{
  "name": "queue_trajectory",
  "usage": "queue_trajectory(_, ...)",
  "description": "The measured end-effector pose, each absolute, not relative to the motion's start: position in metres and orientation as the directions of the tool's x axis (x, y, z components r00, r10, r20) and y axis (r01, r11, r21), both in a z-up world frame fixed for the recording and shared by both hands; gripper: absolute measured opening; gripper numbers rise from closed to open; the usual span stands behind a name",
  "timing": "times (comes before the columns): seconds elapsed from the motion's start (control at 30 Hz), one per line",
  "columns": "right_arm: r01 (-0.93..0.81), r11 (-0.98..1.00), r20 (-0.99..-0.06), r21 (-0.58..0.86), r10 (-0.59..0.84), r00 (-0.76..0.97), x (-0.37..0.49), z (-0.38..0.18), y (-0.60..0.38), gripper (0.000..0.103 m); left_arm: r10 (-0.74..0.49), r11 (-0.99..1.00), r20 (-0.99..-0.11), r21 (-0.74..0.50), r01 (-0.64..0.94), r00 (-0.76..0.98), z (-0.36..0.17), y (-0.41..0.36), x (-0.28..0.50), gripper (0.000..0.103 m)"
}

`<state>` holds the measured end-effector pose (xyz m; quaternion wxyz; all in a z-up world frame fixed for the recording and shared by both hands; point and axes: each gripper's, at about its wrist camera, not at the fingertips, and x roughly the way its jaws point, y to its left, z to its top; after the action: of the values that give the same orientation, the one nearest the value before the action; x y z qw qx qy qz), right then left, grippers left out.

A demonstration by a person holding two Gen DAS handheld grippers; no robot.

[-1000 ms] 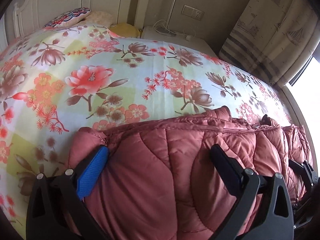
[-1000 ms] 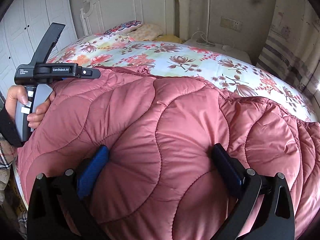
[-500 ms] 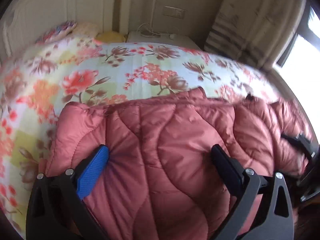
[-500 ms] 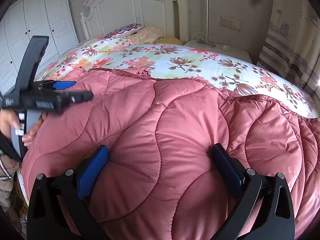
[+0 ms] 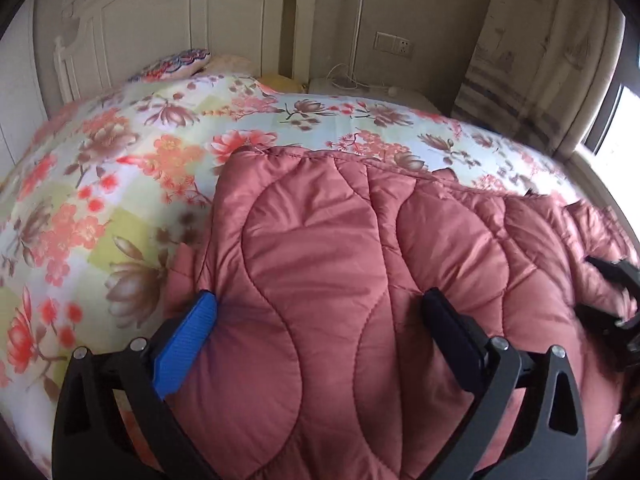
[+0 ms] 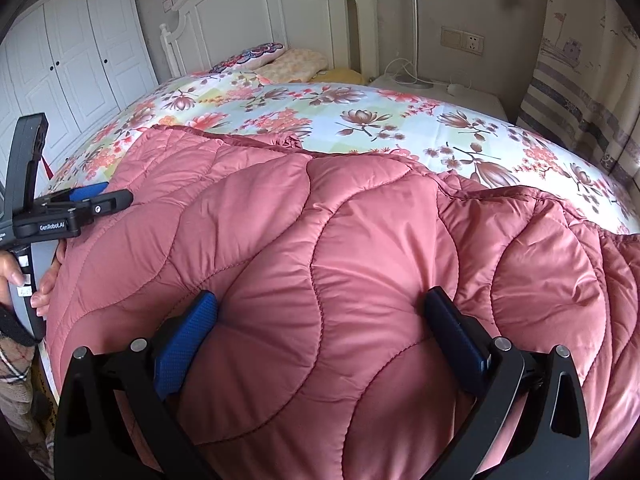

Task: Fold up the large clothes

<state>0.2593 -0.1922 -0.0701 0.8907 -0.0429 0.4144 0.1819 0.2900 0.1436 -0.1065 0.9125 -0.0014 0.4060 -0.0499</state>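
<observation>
Your left hand-held gripper (image 5: 320,312) has its two fingers spread wide apart, the blue pad (image 5: 184,344) pressed against the left edge of the pink quilted coat (image 5: 340,240) and the dark pad (image 5: 452,328) sunk into a quilted panel, so a broad bulge of padding sits between them without being pinched. Your right hand-held gripper (image 6: 320,312) stands the same way, fingers wide apart, with a swell of the coat (image 6: 320,240) filling the gap between them. The coat lies across the near part of the bed (image 5: 120,168), on the floral bedspread (image 6: 360,120), its far edge running across the flowers and its bulk reaching toward the window side. In the right wrist view you can see your left hand (image 6: 24,280) gripping the handle of the left hand-held gripper (image 6: 96,196) at the coat's left end. At the head of the bed, pillows (image 6: 280,58) lie against the white headboard (image 6: 272,12). A bedside cabinet (image 6: 440,92) next to the bed carries a white cable. No box, basket or other container shows in either view.
</observation>
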Motion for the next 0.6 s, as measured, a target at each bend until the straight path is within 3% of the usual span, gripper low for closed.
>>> queue_trajectory(0.07, -0.325, 0.945, -0.745, 0.044, 0.248, 0.619, 0.243, -0.058, -0.189, 0.098, -0.06, 0.996, -0.74, -0.001, 0.088, 0.669, -0.108, 0.138, 0.291, 0.101)
queue_trajectory(0.2, -0.415, 0.91, -0.673, -0.019, 0.295, 0.678, 0.189, -0.038, -0.167, 0.098, -0.078, 0.996, -0.73, -0.025, 0.087, 0.679, -0.109, 0.139, 0.286, 0.101)
queue_trajectory(0.33, -0.435, 0.895, -0.72, -0.098, 0.238, 0.652, 0.18, -0.076, -0.141, 0.099, -0.08, 0.996, -0.725, -0.028, 0.086, 0.684, -0.108, 0.142, 0.284, 0.101)
queue_trajectory(0.53, -0.409, 0.911, -0.72, -0.058, 0.246, 0.649, 0.173, -0.065, -0.149, 0.098, -0.017, 1.0, -0.725, -0.012, 0.012, 0.688, -0.093, 0.14, 0.274, 0.1)
queue_trajectory(0.6, -0.385, 0.921, -0.681, -0.053, 0.249, 0.689, 0.159, -0.049, -0.166, 0.098, -0.033, 0.997, -0.667, -0.075, -0.022, 0.744, -0.069, 0.138, 0.247, 0.1)
